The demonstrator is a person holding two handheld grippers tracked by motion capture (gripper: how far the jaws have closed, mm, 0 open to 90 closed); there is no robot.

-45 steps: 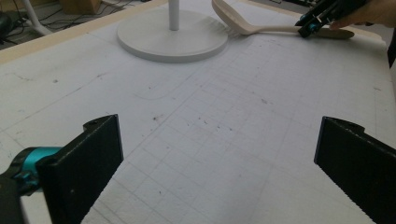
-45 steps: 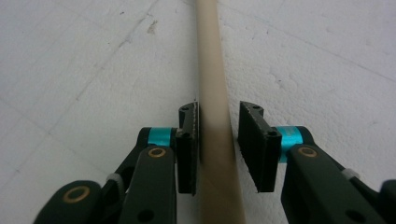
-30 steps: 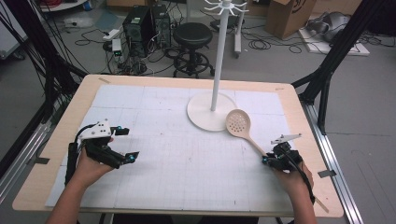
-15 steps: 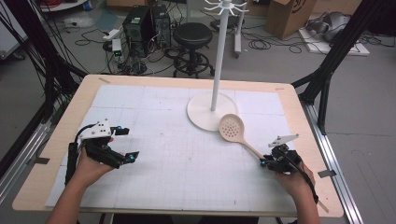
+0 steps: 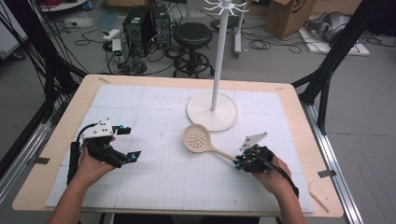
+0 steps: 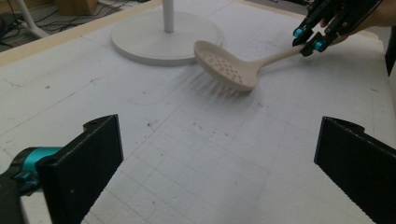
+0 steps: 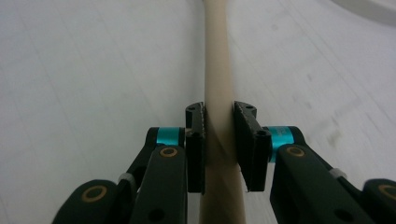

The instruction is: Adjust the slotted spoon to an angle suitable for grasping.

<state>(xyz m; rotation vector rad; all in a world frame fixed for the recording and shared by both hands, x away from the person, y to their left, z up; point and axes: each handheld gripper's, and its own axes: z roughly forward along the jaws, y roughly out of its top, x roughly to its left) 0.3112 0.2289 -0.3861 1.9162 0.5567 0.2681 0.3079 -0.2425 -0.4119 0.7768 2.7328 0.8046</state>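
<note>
At the near edge of the wooden table (image 5: pixel 299 107), which is covered by a white gridded mat (image 5: pixel 159 182), the person's two hands each hold a black two-jaw gripper with blue accents. The left gripper (image 5: pixel 125 143) sits at the left side of the mat, well apart from everything else, and its jaws stand wide apart with nothing between them; in the left gripper view the two black fingers (image 6: pixel 88 168) frame bare mat. The right gripper (image 5: pixel 239 163) sits at the right side, its jaws clamped on the handle of a beige plastic slotted spoon (image 5: pixel 198 140). In the right gripper view the pads (image 7: pixel 196 140) press on either side of the round beige handle, which runs straight away from the camera.

The spoon's perforated round bowl points away from the right gripper toward the middle of the mat; in the left gripper view it appears lifted off the mat, with a blurred shadow beneath it. The bowl lies just beside the round base of a white metal stand with a tall pole (image 5: pixel 212 109), without touching it. The pole carries white hooks at its top. Beyond the table are a black stool (image 5: pixel 192 37), computer boxes and cables on the floor.
</note>
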